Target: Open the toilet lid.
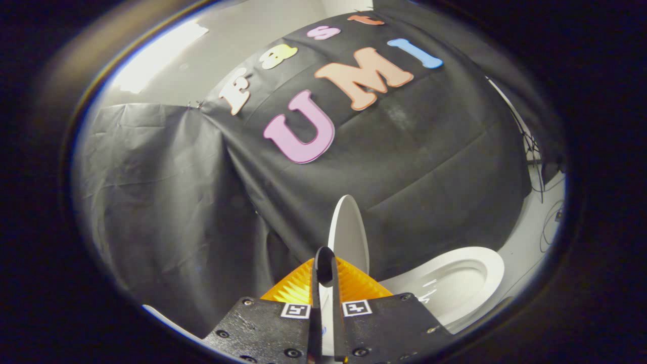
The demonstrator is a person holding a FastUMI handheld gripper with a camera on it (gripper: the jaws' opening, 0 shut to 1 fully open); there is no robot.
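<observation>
The white toilet lid stands raised, almost upright, and I see it nearly edge-on just beyond my fingertips. My gripper is shut on the lid's edge; a thin white strip of the lid runs down between the two fingers. To the right of the fingers lies the open white toilet bowl with its seat, its hollow uncovered and shiny. The lid's hinge end is hidden behind the gripper body.
Black cloth wall hangs close behind the lid and to the left. Pale floor with loose cables lies past the bowl on the right. A white curved edge shows low on the left.
</observation>
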